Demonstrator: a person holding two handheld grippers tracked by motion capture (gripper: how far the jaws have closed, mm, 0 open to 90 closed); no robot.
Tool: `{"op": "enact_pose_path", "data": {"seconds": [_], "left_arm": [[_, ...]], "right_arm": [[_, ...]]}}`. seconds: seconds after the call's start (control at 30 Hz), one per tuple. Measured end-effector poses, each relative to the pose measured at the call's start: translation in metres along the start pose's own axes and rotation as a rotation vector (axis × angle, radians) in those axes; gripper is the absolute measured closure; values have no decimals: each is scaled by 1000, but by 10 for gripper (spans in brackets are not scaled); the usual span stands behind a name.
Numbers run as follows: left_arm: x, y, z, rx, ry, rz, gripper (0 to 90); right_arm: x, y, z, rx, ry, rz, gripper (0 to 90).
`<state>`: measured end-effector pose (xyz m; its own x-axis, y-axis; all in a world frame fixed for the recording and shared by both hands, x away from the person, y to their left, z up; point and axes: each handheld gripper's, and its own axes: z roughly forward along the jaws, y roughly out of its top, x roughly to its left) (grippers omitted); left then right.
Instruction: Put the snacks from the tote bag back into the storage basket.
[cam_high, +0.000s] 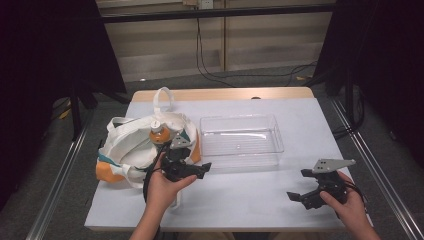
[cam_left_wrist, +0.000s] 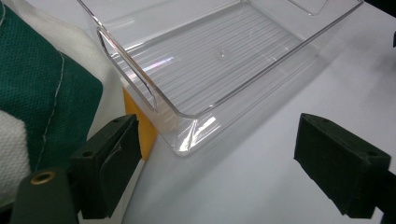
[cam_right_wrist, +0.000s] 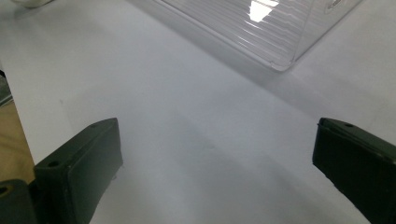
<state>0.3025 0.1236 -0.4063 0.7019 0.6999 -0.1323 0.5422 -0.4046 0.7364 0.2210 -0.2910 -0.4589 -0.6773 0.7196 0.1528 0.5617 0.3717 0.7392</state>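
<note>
Clear plastic bin (cam_high: 242, 139) between cloth bag (cam_high: 131, 145) and right gripper (cam_high: 298, 196).

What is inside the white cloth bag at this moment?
An orange bottle with a white cap stands out of the white cloth bag at its opening. Anything deeper is covered by the fabric, and the bottle's lower part is hidden too.

The right gripper (cam_right_wrist: 217, 172) has its black jaws wide apart over the white table (cam_right_wrist: 177, 130); a clear plastic tray (cam_right_wrist: 261, 32) sits upper right.
</note>
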Motion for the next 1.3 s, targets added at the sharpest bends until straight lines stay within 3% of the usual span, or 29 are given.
{"op": "enact_pose_path", "data": {"seconds": [0.1, 0.17, 0.4, 0.67, 0.87, 0.97, 1.03, 1.07, 1.3], "left_arm": [[-1, 0, 0, -20, 1, -23, 145], [2, 2, -4, 7, -8, 3, 145], [8, 6, -9, 43, -7, -24, 144], [13, 10, -18, 33, -9, -69, 145], [16, 21, -31, 71, -11, -54, 145], [18, 25, -34, 82, -9, -58, 140], [21, 30, -37, 87, -3, -85, 141], [23, 31, -39, 103, 1, -69, 141], [27, 40, -48, 141, 25, -81, 142]], "right_arm": [[0, 1, 0, 3, 3, -3, 11], [-1, 1, 0, -1, 0, -5, 11], [-1, 2, 2, 0, 2, -2, 11], [-2, 4, 2, -12, 1, 5, 11], [-2, 5, 3, -9, 8, 3, 11], [-2, 5, 3, -7, 10, 4, 11], [-2, 5, 3, -11, 7, 3, 11], [-2, 5, 3, -9, 9, 7, 11], [-3, 4, 2, -14, 7, 9, 11]]}}
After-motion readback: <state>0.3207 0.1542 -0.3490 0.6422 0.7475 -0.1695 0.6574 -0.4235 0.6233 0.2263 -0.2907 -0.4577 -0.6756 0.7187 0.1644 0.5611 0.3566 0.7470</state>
